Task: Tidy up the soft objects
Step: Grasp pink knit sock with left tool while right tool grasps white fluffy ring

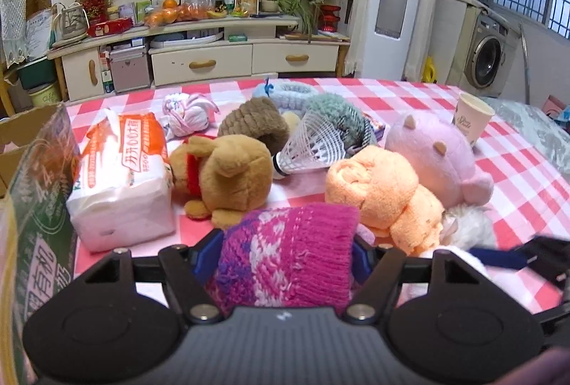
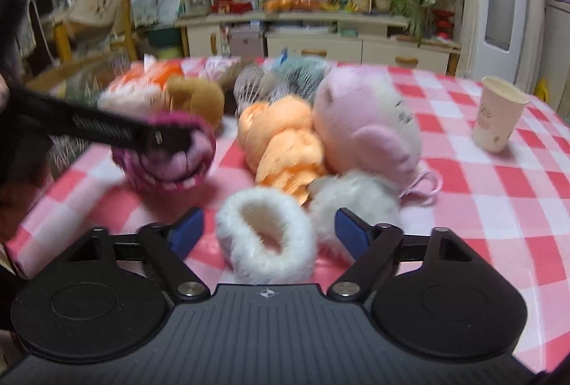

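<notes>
Knitwear sits clamped in your left tool (image 1: 286,255); its blue pads press both sides of the magenta knitted hat (image 1: 285,260), which is held above the near edge of the counter (image 1: 516,178), close to the cardboard box (image 1: 39,206) at the left edge; your right tool (image 2: 269,230) is spread wide, its fingers (image 2: 351,231) standing either side of the white fluffy earmuffs (image 2: 265,242) without pressing them; the earmuffs lie on the checked cloth near the near edge, one ring between the pads and the second puff just beyond, touching the orange towel (image 2: 281,142); the towel leans against the pink plush toy (image 2: 363,121), both in the middle of the counter; toward the left edge the brown teddy bear (image 1: 228,178) lies beside the tissue pack (image 1: 121,178), touching it; behind them, nearer the far edge, you have a shuttlecock (image 1: 313,146), a brown fuzzy ring (image 1: 256,124), a grey-green fuzzy piece (image 1: 335,114) and a balled striped cloth (image 1: 185,114); a paper cup (image 2: 498,114) stands upright toward the right edge, well apart from the soft pile; the right wrist view is motion-blurred, so finer detail there is unclear.
</notes>
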Demonstrator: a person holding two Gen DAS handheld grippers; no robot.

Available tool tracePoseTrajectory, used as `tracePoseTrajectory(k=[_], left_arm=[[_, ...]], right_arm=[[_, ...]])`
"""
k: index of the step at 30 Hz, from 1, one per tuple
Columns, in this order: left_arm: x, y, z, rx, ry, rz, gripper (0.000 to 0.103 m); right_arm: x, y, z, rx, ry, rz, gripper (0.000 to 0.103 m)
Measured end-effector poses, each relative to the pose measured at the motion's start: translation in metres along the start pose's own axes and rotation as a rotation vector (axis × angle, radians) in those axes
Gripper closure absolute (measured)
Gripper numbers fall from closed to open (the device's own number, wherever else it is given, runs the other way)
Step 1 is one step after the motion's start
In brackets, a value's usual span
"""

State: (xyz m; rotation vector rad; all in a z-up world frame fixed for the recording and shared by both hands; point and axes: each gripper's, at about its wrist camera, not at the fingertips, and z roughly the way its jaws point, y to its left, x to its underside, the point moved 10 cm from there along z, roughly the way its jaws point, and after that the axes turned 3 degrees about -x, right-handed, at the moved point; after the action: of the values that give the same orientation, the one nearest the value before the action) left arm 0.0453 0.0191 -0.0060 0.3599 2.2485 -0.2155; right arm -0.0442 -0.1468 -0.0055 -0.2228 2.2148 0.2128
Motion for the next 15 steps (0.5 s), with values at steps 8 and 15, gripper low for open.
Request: tracePoseTrajectory(k=[8, 15], left_arm=[[-0.013, 0.013, -0.025, 0.023, -0.063, -0.036, 0.033], [-0.021, 0.026, -0.048, 0.028, -0.114, -0.061, 0.033]], right_arm=[[0.005, 0.014, 0.015, 0.045, 0.037, -0.028, 0.060], [-0.005, 0.009, 0.021, 0.049, 0.021, -0.019, 0.071]])
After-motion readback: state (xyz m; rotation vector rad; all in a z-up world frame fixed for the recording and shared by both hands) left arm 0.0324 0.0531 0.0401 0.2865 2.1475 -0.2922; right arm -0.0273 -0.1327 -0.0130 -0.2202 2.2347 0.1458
